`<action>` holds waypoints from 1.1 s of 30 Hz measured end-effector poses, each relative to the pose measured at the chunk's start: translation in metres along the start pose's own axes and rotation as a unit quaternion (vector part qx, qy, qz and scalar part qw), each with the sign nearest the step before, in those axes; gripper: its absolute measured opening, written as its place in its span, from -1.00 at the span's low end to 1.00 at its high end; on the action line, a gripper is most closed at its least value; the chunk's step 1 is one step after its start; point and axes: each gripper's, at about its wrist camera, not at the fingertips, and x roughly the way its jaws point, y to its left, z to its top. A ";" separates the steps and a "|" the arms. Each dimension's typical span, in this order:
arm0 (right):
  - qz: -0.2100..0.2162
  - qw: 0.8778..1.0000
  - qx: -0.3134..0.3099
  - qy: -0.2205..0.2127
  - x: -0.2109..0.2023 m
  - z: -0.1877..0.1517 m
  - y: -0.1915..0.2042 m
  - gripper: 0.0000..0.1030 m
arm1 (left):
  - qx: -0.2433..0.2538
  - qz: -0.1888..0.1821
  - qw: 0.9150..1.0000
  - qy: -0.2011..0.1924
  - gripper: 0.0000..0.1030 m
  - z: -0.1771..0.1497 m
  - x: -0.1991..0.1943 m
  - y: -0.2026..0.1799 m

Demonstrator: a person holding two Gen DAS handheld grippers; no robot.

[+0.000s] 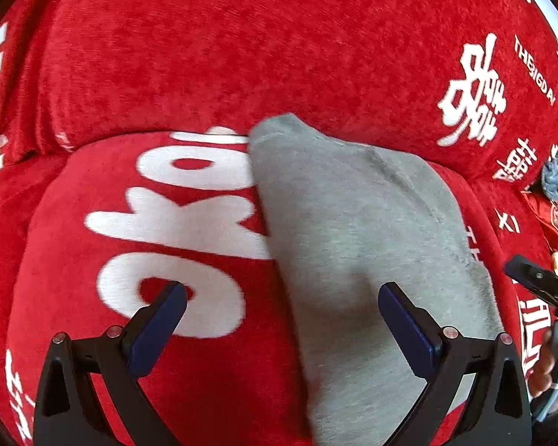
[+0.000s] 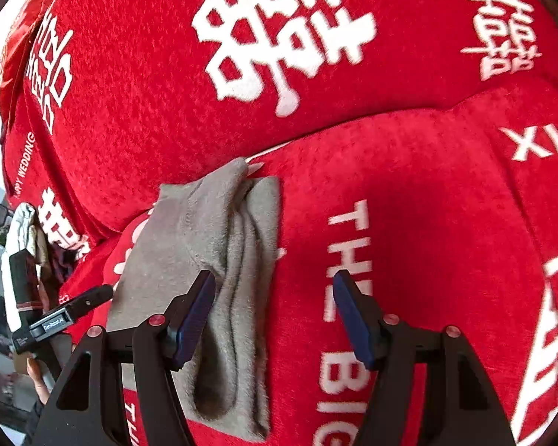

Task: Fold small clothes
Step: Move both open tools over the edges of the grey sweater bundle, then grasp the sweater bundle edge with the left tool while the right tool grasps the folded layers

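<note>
Grey garment point(image 1: 357, 230): soft, fuzzy knit, looks folded lengthwise. From the right wrist view I see stacked layers and long ridges running near to far, with one corner point(image 2: 238, 171) peaking at the far end. It lies flat on the seat of a red sofa cover point(image 1: 204, 55) printed with white characters and lettering, its far end up against the back cushion crease.

Left tongs point(image 1: 282, 316): wide apart, nothing between the pads. The left finger point(image 1: 160, 327) hangs over bare red cover; the right one point(image 1: 405, 327) is over the grey cloth. I can't tell if it touches.

Right tongs point(image 2: 275, 316): also spread wide, nothing gripped. Its left finger point(image 2: 193, 319) sits over the garment's right edge, its right finger point(image 2: 353, 319) over red fabric. The garment is mostly left of that gap.

Each tong shows at the edge of the other's view, on opposite sides of the garment. A hand point(image 1: 543, 368) is partly visible at the right edge of the left view.
</note>
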 end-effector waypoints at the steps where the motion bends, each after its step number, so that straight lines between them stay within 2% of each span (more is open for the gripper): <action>1: 0.008 1.000 -0.001 0.006 0.005 0.001 0.001 0.35 | 0.004 -0.005 1.000 0.008 1.00 0.001 0.004 -0.005; 6: 0.041 0.998 0.003 0.047 0.047 0.007 0.014 0.35 | 0.015 -0.035 0.998 0.051 1.00 0.004 0.030 -0.024; 9: 0.047 0.996 0.003 0.077 0.071 0.007 0.019 0.40 | -0.016 -0.077 0.994 0.081 1.00 0.009 0.046 -0.022; 11: 0.047 0.996 0.003 0.072 0.078 0.007 0.021 0.41 | -0.042 -0.097 0.990 0.093 1.00 0.012 0.056 -0.019; 13: 0.053 0.996 0.004 0.071 0.084 0.008 0.023 0.40 | -0.038 -0.097 0.991 0.086 0.91 0.013 0.055 -0.023; 14: 0.056 0.996 0.001 0.071 0.085 0.007 0.024 0.33 | -0.032 -0.091 0.992 0.082 0.79 0.013 0.054 -0.027; 15: 0.056 0.996 -0.010 0.073 0.086 0.006 0.028 0.15 | -0.027 -0.086 0.993 0.078 0.71 0.013 0.052 -0.030; 17: 0.046 0.996 -0.040 0.072 0.084 0.004 0.037 -0.02 | -0.011 -0.071 0.995 0.064 0.40 0.012 0.044 -0.037; 18: 0.045 0.996 -0.048 0.068 0.082 0.004 0.040 -0.10 | -0.004 -0.066 0.996 0.058 0.32 0.013 0.041 -0.040; 20: 0.031 0.995 -0.072 0.056 0.075 0.003 0.051 -0.16 | 0.013 -0.052 0.998 0.045 0.06 0.013 0.032 -0.048; 22: 0.013 0.994 -0.095 0.042 0.069 0.000 0.064 -0.19 | 0.029 -0.037 0.998 0.037 -0.06 0.015 0.027 -0.055; 26: -0.009 0.992 -0.125 0.018 0.053 -0.005 0.087 -0.23 | 0.054 -0.016 0.998 0.021 -0.10 0.011 0.013 -0.066; 33: -0.024 0.988 -0.155 -0.010 0.025 -0.014 0.117 -0.24 | 0.051 -0.021 0.998 0.007 -0.10 0.002 -0.015 -0.066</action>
